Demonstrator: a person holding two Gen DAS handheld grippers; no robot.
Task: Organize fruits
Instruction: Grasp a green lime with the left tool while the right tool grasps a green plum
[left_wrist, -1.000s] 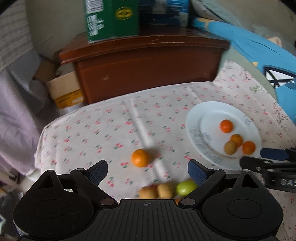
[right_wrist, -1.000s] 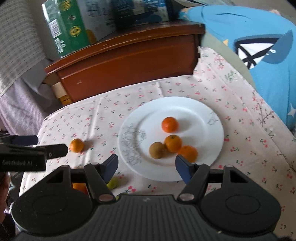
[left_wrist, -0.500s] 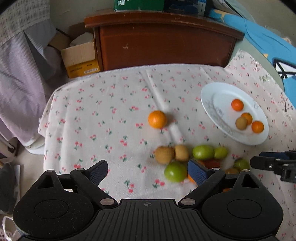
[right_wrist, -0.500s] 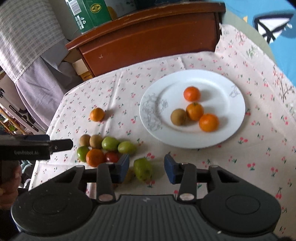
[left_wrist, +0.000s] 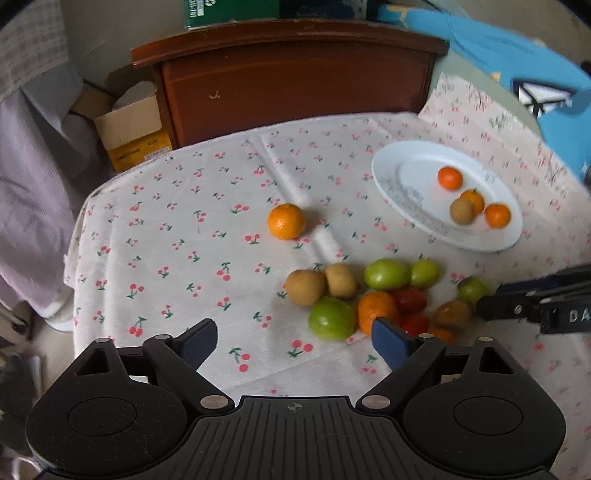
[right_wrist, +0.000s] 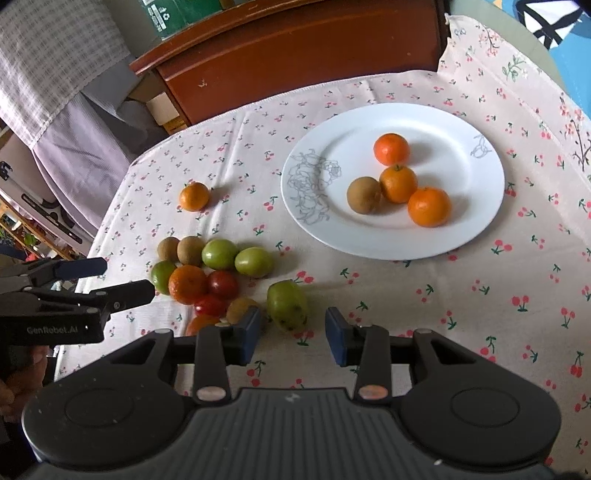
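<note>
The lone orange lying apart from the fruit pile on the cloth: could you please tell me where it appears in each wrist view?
Left wrist view: the lone orange lies near the picture's centre, above the fruit pile and left of the white plate.
Right wrist view: the lone orange lies left of centre, above the pile.
Shared landmark: the white plate, to the orange's right in both views.

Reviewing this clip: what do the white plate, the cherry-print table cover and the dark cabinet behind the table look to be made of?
White round plate: probably glazed ceramic; smooth, glossy, with a grey line-drawn floral print. Cherry-print table cover: woven cloth, matte, showing fold creases and a hemmed edge. Dark reddish-brown cabinet: seemingly varnished wood, with a slight sheen and a chipped spot on its front.
</note>
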